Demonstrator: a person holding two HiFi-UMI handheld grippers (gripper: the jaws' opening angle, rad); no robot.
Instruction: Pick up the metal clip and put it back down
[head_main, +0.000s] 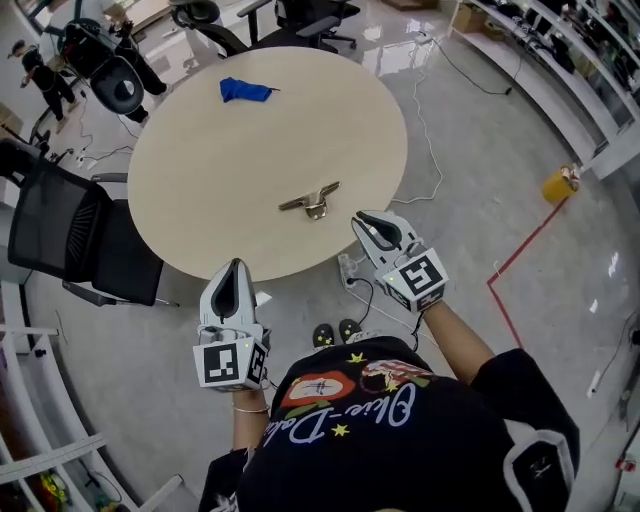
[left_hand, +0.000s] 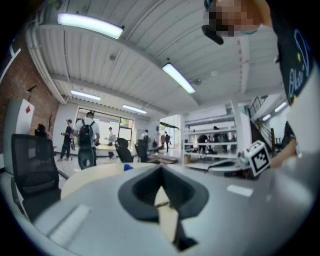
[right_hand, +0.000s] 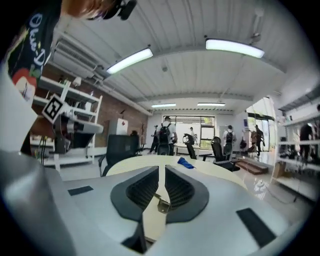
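The metal clip (head_main: 310, 200) lies flat on the round beige table (head_main: 220, 170), toward its near right side, with nothing touching it. My right gripper (head_main: 360, 217) hovers just off the table's near edge, a little right of the clip, its jaws shut and empty. My left gripper (head_main: 236, 264) is held lower left, outside the table rim, also shut with nothing in it. In the right gripper view the clip (right_hand: 161, 202) shows through the slit below the closed jaw tips (right_hand: 161, 167). The left gripper view shows its jaws (left_hand: 161, 169) meeting, the table beyond.
A blue cloth (head_main: 245, 90) lies at the table's far side. A black mesh chair (head_main: 60, 225) stands left of the table, more office chairs (head_main: 210, 15) beyond it. A power strip and cables (head_main: 348, 268) lie on the floor by my feet. Red floor tape (head_main: 520, 250) runs at right.
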